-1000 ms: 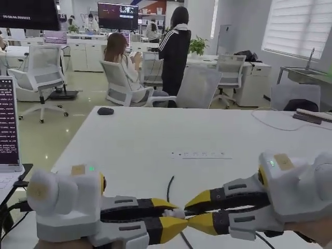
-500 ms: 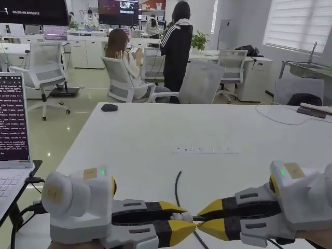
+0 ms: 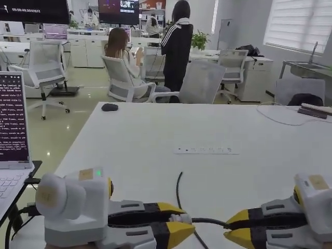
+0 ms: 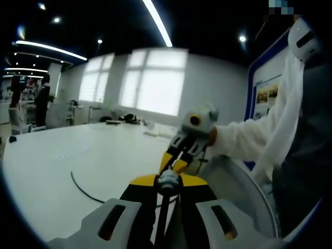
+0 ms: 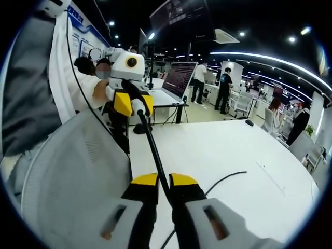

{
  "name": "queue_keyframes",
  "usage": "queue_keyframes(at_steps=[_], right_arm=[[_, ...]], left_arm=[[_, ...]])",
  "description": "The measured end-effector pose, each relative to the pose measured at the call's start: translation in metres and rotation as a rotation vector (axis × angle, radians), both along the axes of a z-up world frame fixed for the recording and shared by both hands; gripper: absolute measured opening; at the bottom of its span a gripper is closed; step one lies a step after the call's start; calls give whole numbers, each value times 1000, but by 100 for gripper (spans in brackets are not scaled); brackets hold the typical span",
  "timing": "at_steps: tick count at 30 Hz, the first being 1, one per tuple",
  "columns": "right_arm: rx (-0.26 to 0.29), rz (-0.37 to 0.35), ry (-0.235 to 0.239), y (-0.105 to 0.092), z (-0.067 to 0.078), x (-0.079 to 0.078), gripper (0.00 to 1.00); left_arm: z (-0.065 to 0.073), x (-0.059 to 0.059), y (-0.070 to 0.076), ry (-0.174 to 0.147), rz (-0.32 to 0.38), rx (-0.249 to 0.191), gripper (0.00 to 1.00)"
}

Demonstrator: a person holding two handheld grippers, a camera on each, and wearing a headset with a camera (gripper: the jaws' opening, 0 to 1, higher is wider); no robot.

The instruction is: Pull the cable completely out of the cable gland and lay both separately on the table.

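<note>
At the bottom of the head view my left gripper point(image 3: 185, 223) is shut on the small white cable gland point(image 3: 182, 218). The black cable point(image 3: 207, 221) runs out of the gland to my right gripper point(image 3: 228, 231), which is shut on it a short way to the right. Another stretch of cable point(image 3: 178, 181) lies on the white table point(image 3: 155, 129). The left gripper view has the gland point(image 4: 168, 177) between the shut jaws of the left gripper point(image 4: 168, 185), with the right gripper point(image 4: 177, 157) opposite. In the right gripper view the cable point(image 5: 150, 140) leads from the right gripper point(image 5: 163, 181) up to the gland point(image 5: 138, 107).
A white power strip point(image 3: 206, 150) lies mid-table and a dark mouse point(image 3: 109, 107) near the far left edge. A laptop point(image 3: 13, 124) stands at the left. A white mesh chair back point(image 5: 78, 155) sits below the grippers. People and office chairs are beyond the table.
The grippers have drawn apart: my right gripper has moved right with the cable, and a bare stretch of cable now spans the gap. The head camera has shifted slightly.
</note>
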State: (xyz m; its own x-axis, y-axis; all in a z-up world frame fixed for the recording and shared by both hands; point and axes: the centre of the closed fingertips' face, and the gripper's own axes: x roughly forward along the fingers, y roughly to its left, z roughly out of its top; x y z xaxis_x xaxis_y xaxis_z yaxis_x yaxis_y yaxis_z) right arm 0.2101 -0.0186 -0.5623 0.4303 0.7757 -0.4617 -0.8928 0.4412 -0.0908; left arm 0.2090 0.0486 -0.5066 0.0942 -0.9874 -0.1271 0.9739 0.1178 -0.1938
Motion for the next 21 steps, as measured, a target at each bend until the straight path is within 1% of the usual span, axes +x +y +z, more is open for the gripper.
queue_keyframes(at_steps=[2,5,8,10,12,14,16,18,21], right_arm=[[7,-10,10,-2,1,-1,6],[4,-19,24,-3,1,-1,6],[-10,-18,22,-2,1,1,7],[-17,-22,14,0,3,4,12],[-24,-19,-1,5,8,7,20],[-23,4,-23,13,17,7,23],[-10,24,-52,21,26,7,23],[0,41,-66,27,32,6,24],[-3,98,-102,39,41,2,26]], left_arm=[[1,1,-1,2,0,-6,17],[5,-2,-5,-11,-20,-14,17],[7,-3,-7,-14,-25,-21,17],[7,-4,-7,-13,-24,-25,17],[8,-4,-7,-13,-21,-29,17],[7,-2,-6,-12,-15,-27,17],[7,0,-6,-15,-8,-28,17],[7,0,-6,-13,-6,-30,17],[7,1,-7,-18,-6,-28,17]])
